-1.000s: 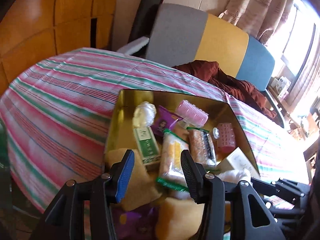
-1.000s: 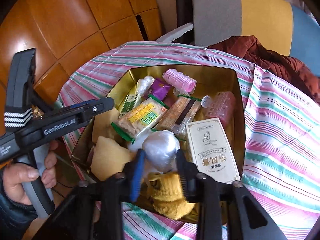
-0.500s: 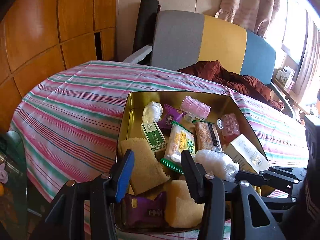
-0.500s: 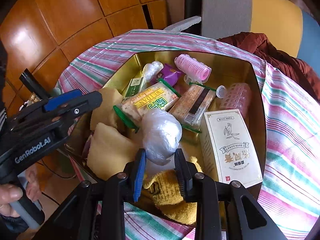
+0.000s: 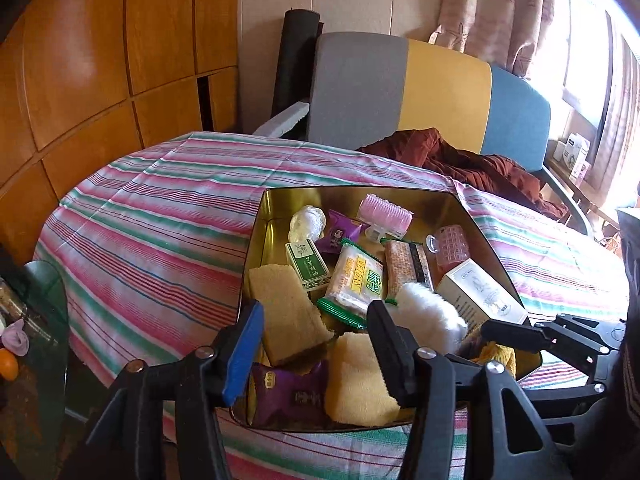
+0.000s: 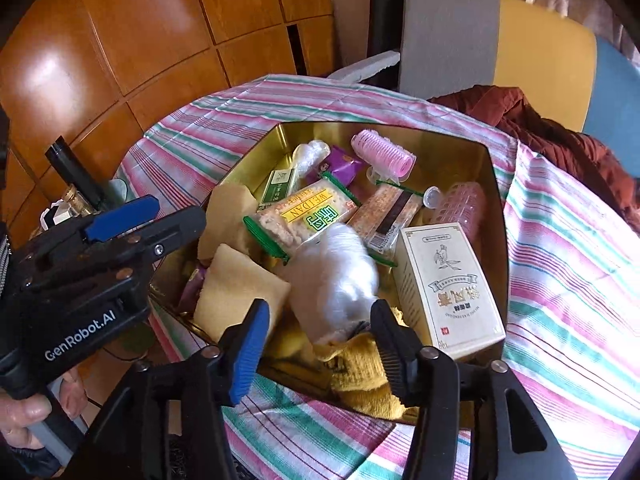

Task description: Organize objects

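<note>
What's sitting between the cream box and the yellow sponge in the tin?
The white plastic-wrapped bundle lies between the cream box and yellow sponge, clearest in the right wrist view.

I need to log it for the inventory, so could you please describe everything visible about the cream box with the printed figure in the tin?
The cream box looks like printed cardboard, rectangular and closed, with a small figure drawing, a banner emblem, dark characters and a tiny red mark on its broad face. It lies face-up, slightly tilted, at the right side of the gold tin, its long edge close along the tin's wall. The white plastic-wrapped bundle lies on its left, the pink roller beyond its far end, and the yellow cloth by its near corner.
</note>
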